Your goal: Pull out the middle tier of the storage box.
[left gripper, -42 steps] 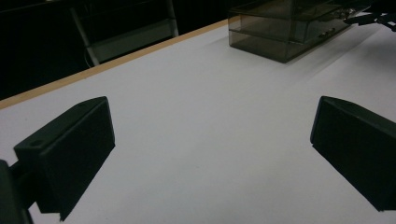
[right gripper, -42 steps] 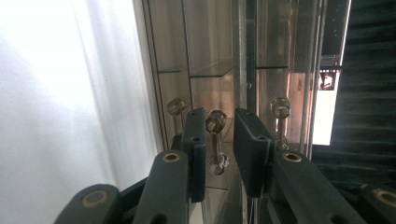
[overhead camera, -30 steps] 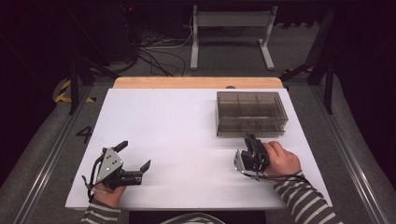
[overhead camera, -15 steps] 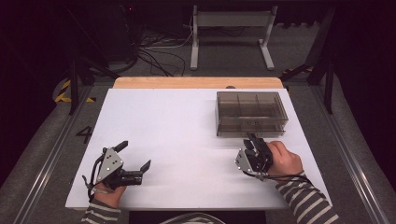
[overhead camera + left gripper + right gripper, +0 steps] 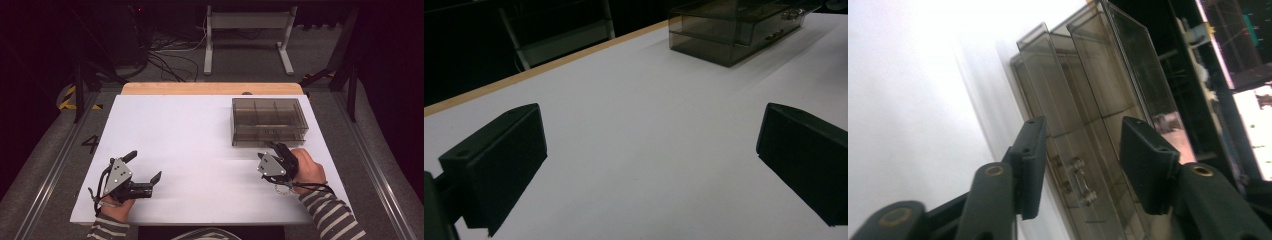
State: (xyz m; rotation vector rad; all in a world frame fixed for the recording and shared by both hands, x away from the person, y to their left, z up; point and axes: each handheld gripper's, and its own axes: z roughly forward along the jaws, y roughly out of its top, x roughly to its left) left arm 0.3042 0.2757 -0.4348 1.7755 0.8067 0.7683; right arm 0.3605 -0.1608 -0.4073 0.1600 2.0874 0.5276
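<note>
A smoky clear plastic drawer box (image 5: 268,121) stands at the back right of the white table (image 5: 190,150). My right gripper (image 5: 272,146) is just in front of the box, jaws pointing at its front face. In the right gripper view the box (image 5: 1088,75) is tilted and close, and its small drawer handle (image 5: 1080,180) lies beyond the gap of my right gripper (image 5: 1088,160), whose jaws are open and grip nothing. My left gripper (image 5: 145,166) rests near the front left corner, wide open and empty. In the left gripper view, my left gripper (image 5: 654,160) faces the box (image 5: 734,30) far off.
A wooden strip (image 5: 210,88) runs along the table's far edge. Beyond it, cables and a metal stand (image 5: 247,35) sit on the dark floor. Rails (image 5: 55,165) flank the table on both sides.
My right gripper has moved forward, closer to the front of the drawer box. The left gripper has stayed in place.
</note>
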